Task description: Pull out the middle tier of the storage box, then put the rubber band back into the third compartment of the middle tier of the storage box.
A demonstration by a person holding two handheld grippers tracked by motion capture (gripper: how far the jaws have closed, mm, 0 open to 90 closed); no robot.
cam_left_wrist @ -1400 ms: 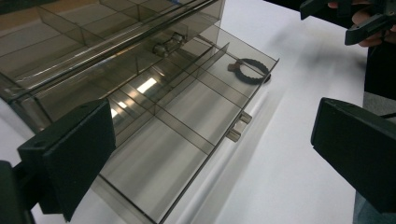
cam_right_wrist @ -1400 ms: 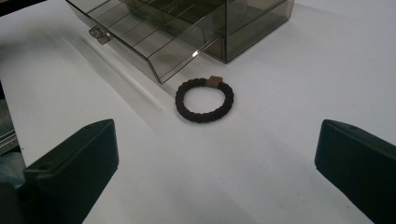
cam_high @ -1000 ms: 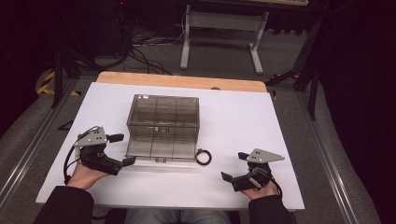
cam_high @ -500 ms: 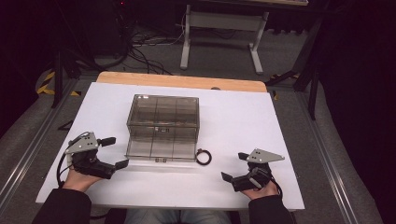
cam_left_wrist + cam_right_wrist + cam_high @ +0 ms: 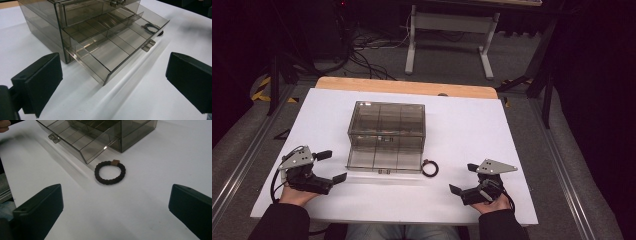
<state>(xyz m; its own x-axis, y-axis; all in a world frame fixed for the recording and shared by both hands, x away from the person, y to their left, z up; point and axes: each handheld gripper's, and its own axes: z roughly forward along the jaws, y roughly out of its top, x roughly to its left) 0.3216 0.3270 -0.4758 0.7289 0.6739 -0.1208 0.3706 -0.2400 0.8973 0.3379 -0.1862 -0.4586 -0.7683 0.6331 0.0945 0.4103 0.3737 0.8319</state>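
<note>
Waiting beside the smoky drawer box (image 5: 386, 132), bottom drawer (image 5: 117, 47) pulled out.
Both grippers, left gripper (image 5: 328, 165) and right gripper (image 5: 463, 178), rest released; the braided ring (image 5: 110, 172) lies just beside the drawer, likely next to be lifted in.

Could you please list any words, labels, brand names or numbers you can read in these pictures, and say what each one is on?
There is no readable text.
The smoky drawer box carries no label.
The dark braided hair tie has a small brown tag without lettering I can make out.
The left hand-held gripper and right hand-held gripper show no markings.
The white table carries no print.
</note>
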